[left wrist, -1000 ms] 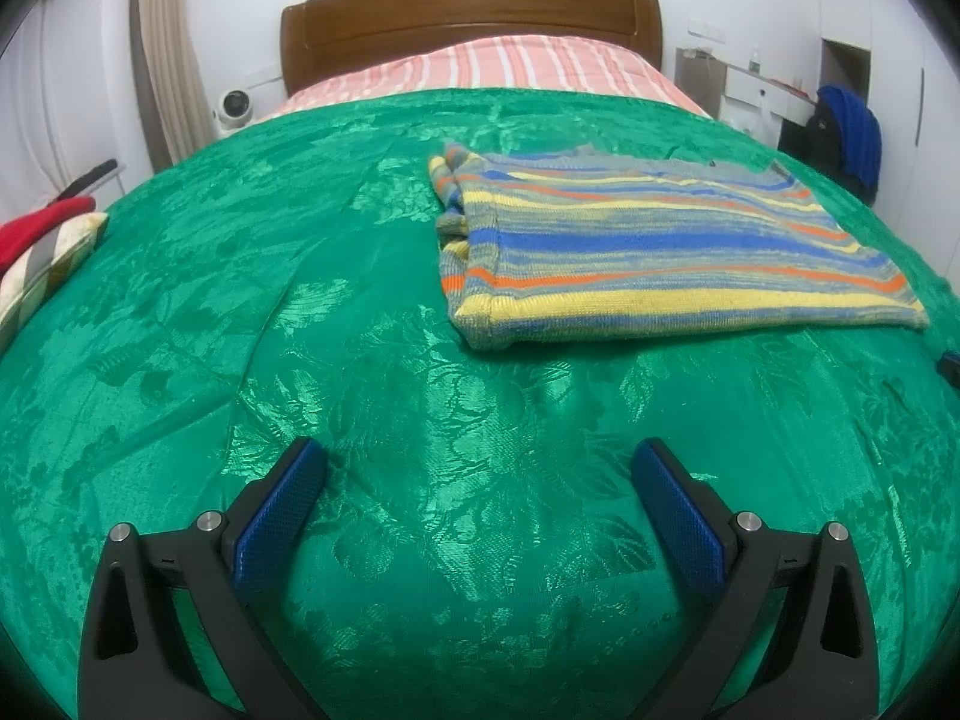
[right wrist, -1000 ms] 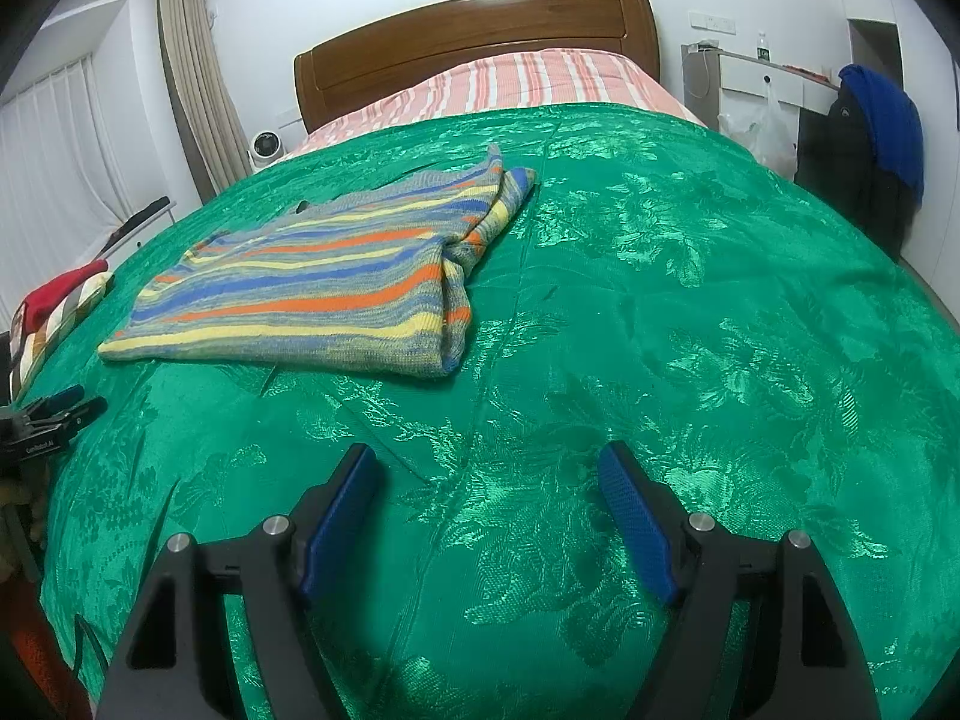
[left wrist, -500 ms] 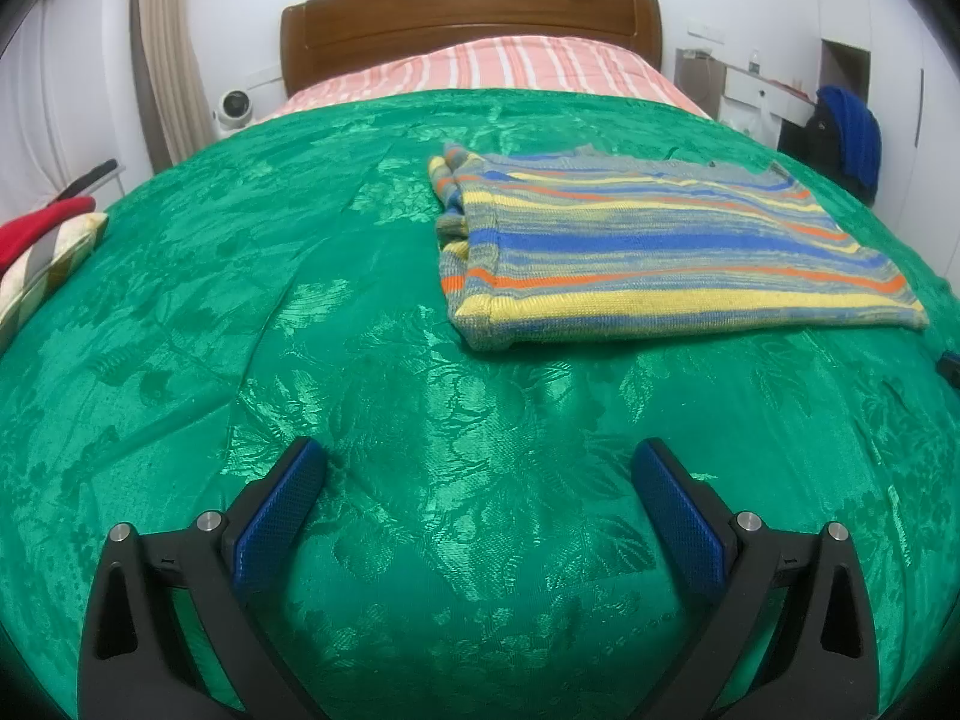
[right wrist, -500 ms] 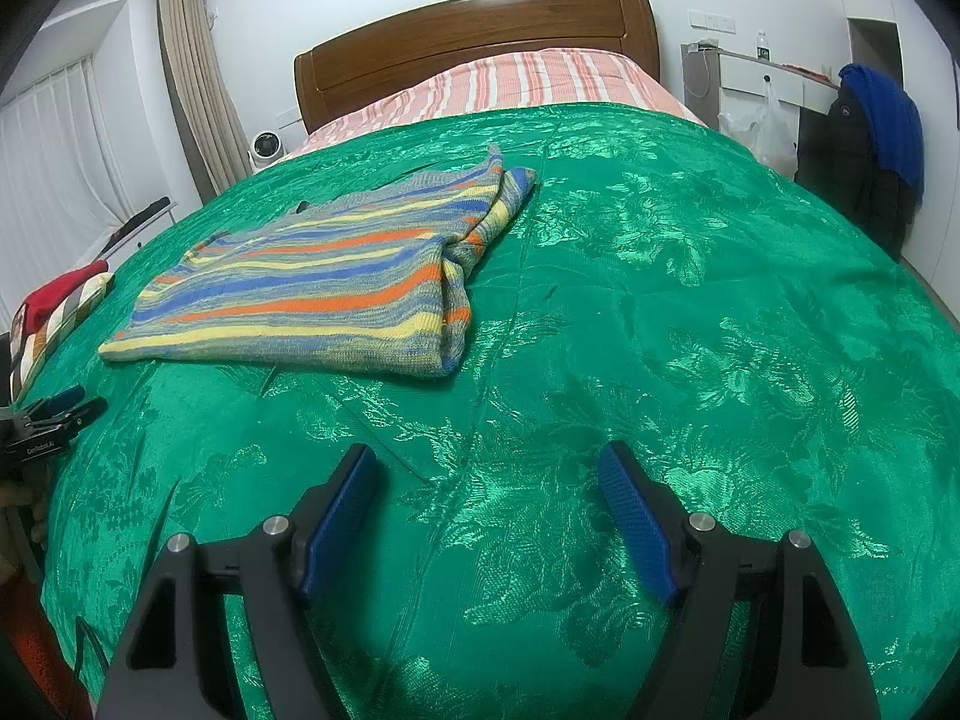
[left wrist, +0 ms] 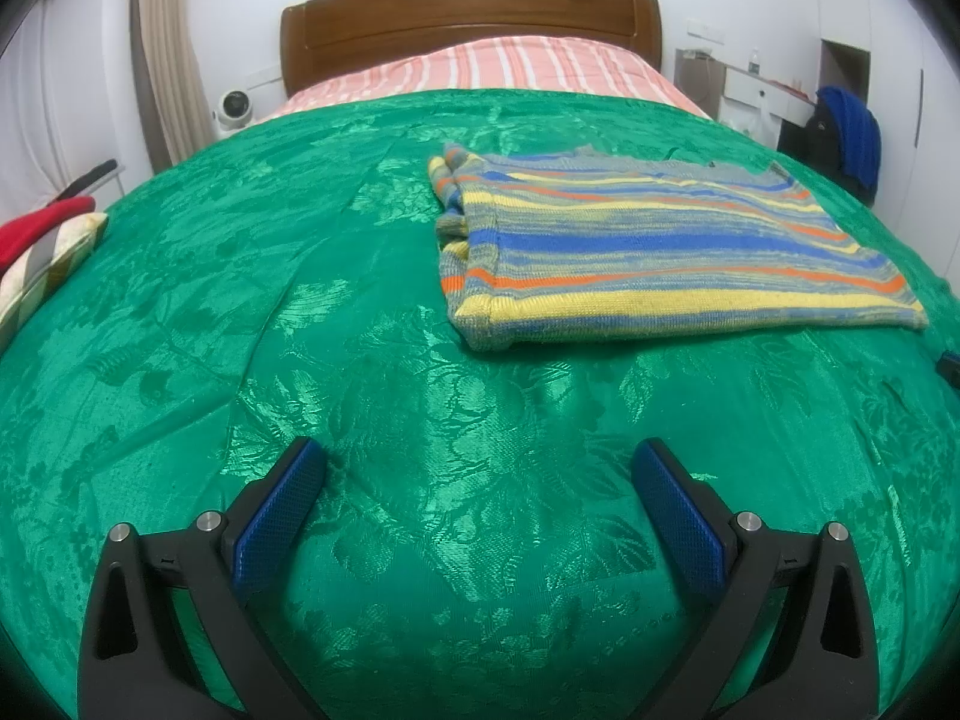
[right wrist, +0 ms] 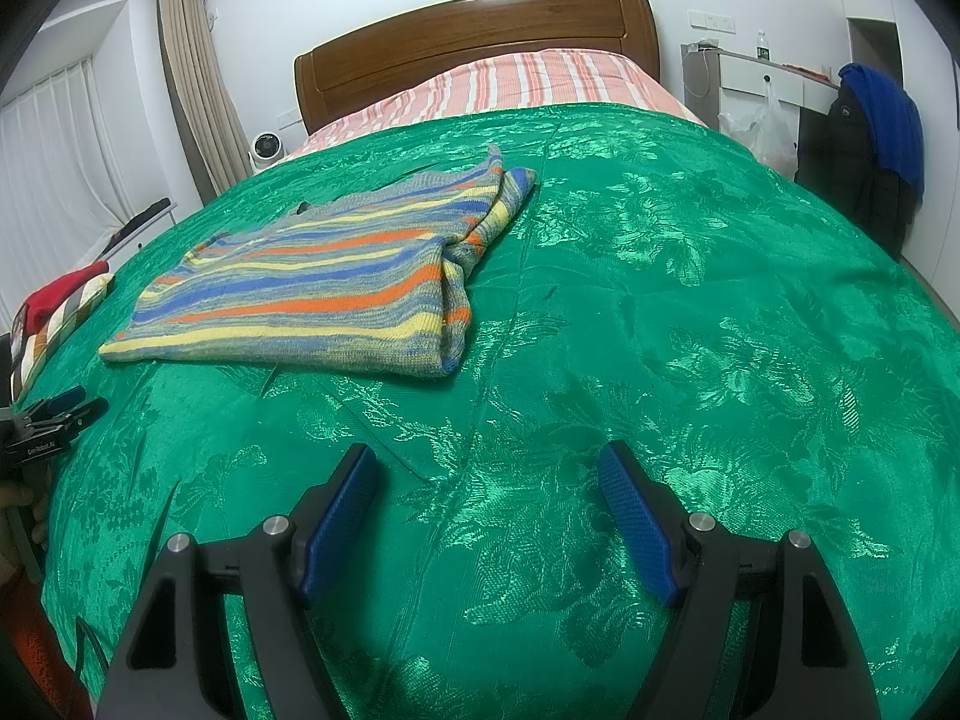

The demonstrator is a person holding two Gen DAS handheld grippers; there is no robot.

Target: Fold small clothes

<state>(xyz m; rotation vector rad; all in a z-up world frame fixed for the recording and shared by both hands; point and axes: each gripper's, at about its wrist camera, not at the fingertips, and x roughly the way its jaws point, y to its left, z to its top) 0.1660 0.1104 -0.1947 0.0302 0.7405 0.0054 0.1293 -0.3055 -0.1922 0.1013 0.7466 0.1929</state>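
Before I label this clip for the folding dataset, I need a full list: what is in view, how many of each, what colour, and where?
Sweater: one, striped blue, yellow, orange and grey, folded flat on the bedspread.
Bedspread: one, shiny green, covers most of the bed.
Sheet: one, pink and white stripes, at the head of the bed.
Headboard: one, brown wood, against the wall.
Fan: one, white, beside the bed's head.
Curtain: one, beige, by the window.
Jacket: one, blue over something dark, far right.
Plastic bag: one, pale, hanging by the white desk.
Left gripper: one, black with blue pads, open above the bedspread.
Right gripper: one, same colours, open, empty.
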